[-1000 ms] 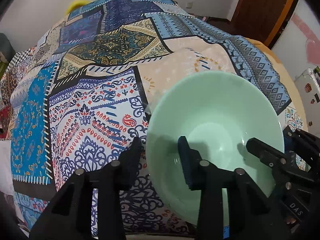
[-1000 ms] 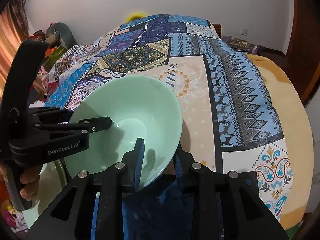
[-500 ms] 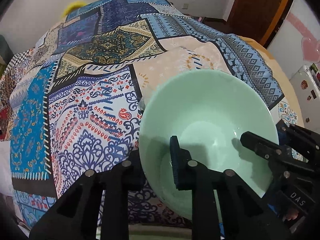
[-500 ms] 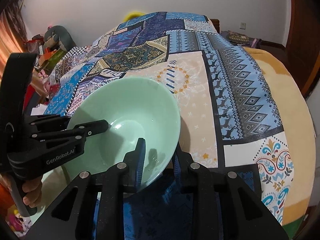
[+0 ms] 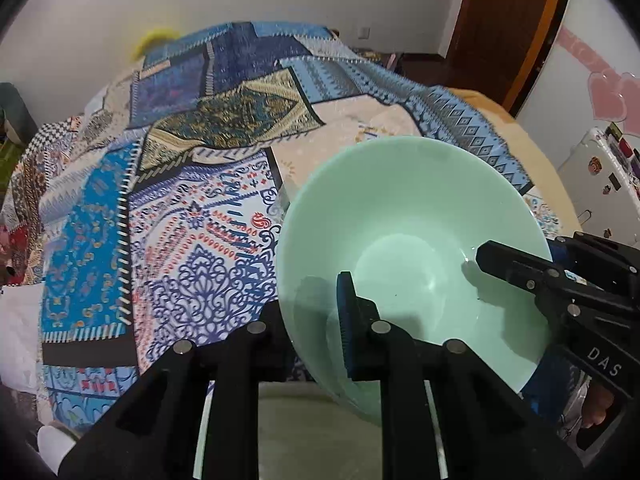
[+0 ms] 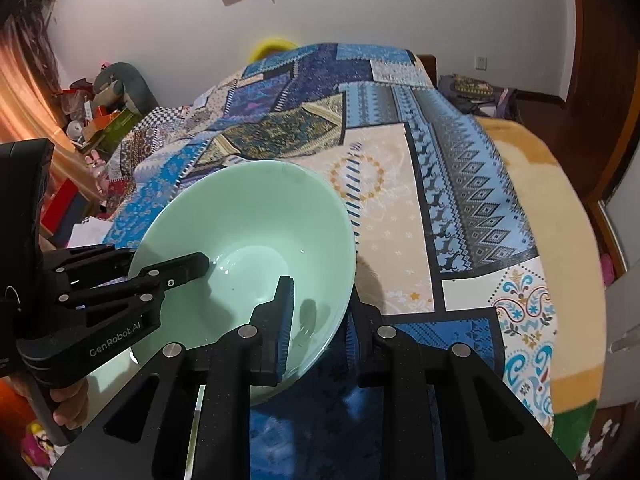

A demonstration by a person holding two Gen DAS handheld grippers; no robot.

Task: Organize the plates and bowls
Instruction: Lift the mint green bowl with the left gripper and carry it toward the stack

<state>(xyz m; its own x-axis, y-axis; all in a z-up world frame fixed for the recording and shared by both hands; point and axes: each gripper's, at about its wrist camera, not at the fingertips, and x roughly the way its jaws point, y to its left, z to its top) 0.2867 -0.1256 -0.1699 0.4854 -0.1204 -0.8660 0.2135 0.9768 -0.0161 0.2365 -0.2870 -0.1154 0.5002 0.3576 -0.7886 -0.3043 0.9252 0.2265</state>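
A mint green bowl (image 5: pixel 412 248) hangs tilted just above the patchwork tablecloth (image 5: pixel 168 240), gripped on two sides. My left gripper (image 5: pixel 310 328) is shut on its near-left rim, one pad inside and one outside. The right gripper (image 5: pixel 516 268) reaches in from the right. In the right wrist view the bowl (image 6: pixel 248 240) fills the lower left. My right gripper (image 6: pixel 322 320) is shut on its near-right rim, and the left gripper (image 6: pixel 176 272) clamps the opposite side. A pale green dish (image 5: pixel 304 420) lies below the bowl at the near edge, mostly hidden.
The patterned cloth (image 6: pixel 460 200) covers the whole round table. Clutter and boxes (image 6: pixel 100 120) stand past its left side. A white fridge (image 5: pixel 600 184) and a wooden door (image 5: pixel 508 20) are at the right. A hand (image 6: pixel 68 404) holds the left gripper's handle.
My left jaws went from open around the bowl's rim to shut on it. Both grippers then rose with the bowl, and more of the wall shows.
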